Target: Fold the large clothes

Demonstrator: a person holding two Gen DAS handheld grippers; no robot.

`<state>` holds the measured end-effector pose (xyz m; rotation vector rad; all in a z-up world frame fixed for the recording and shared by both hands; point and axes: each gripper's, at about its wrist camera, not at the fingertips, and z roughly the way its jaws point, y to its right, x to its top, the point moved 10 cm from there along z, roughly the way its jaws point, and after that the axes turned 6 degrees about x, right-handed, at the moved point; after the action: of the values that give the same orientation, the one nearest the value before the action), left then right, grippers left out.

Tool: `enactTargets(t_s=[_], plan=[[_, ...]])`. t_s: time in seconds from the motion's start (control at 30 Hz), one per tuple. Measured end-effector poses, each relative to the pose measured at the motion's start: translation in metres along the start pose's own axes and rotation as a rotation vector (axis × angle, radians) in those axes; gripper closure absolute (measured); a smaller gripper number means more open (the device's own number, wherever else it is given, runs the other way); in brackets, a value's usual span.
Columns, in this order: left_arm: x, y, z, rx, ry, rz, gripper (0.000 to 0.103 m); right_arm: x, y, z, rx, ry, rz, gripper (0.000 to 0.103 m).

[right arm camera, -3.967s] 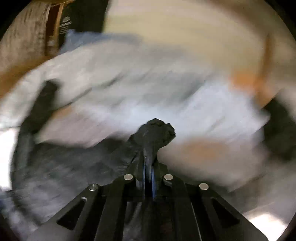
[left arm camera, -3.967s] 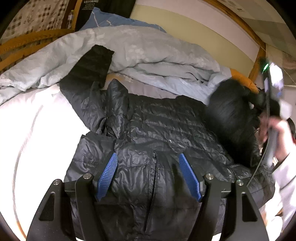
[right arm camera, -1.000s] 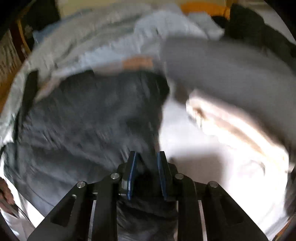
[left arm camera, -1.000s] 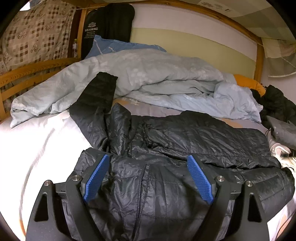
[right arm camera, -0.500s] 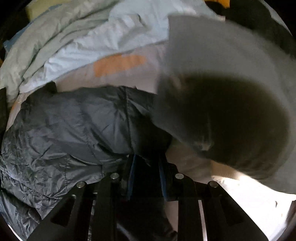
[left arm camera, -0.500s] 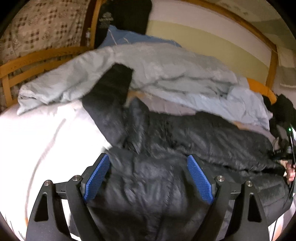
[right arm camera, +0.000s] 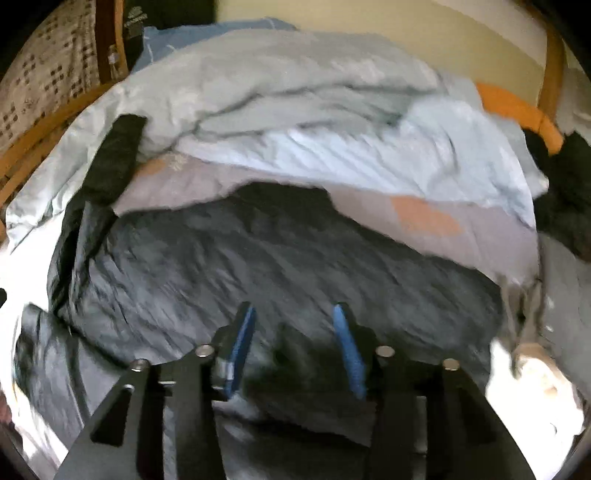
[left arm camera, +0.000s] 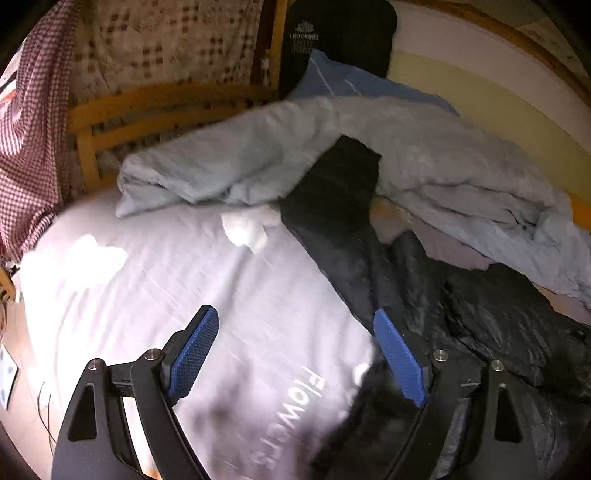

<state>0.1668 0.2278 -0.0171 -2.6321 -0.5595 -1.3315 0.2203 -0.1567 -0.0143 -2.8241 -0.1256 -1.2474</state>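
Note:
A black quilted puffer jacket (right arm camera: 277,258) lies spread on the bed, one sleeve (left arm camera: 343,177) stretched up toward the duvet. My left gripper (left arm camera: 295,315) is open over the white sheet (left arm camera: 184,266), left of the jacket (left arm camera: 498,306), with only its right pad (left arm camera: 399,358) at the jacket's edge. Nothing is between its pads. My right gripper (right arm camera: 294,309) hovers over the jacket's body. Its jaws are opening, and the blue pads stand apart without pressing on the blurred dark fabric under them.
A rumpled light-blue duvet (left arm camera: 424,155) is piled along the far side, with a blue pillow (left arm camera: 351,81) and a black bag (left arm camera: 340,33) behind it. A wooden bed rail (left arm camera: 147,107) runs at the left. Dark clothes (right arm camera: 561,184) and a grey garment (right arm camera: 565,295) lie at the right.
My left gripper has swung left, off the jacket and over the white sheet. The right gripper's jaws have widened, and it has moved left from the jacket's edge to over its body.

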Motion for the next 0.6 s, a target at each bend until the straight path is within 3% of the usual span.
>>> enactTargets(t_s=[0.17,0.23,0.33,0.4,0.5,0.6], plan=[[0.023,-0.038,-0.008,0.055,0.068,-0.030,0.018,0.019,-0.092,0.040,0.214,-0.062,0.033,0.053],[0.026,-0.049,-0.005,0.057,0.064,-0.057,0.018,0.023,-0.120,0.052,0.234,-0.081,0.010,0.053],[0.026,-0.055,-0.001,0.058,0.048,-0.067,0.018,0.014,-0.155,0.086,0.286,-0.190,-0.001,0.053],[0.024,-0.055,0.005,0.053,0.028,-0.063,0.018,0.002,-0.174,0.103,0.283,-0.241,-0.070,0.062],[0.018,-0.055,0.011,0.027,0.000,-0.071,0.018,-0.029,-0.207,0.120,0.302,-0.319,-0.211,0.064],[0.014,-0.054,0.012,0.005,-0.018,-0.074,0.018,-0.028,-0.215,0.119,0.294,-0.306,-0.220,0.064]])
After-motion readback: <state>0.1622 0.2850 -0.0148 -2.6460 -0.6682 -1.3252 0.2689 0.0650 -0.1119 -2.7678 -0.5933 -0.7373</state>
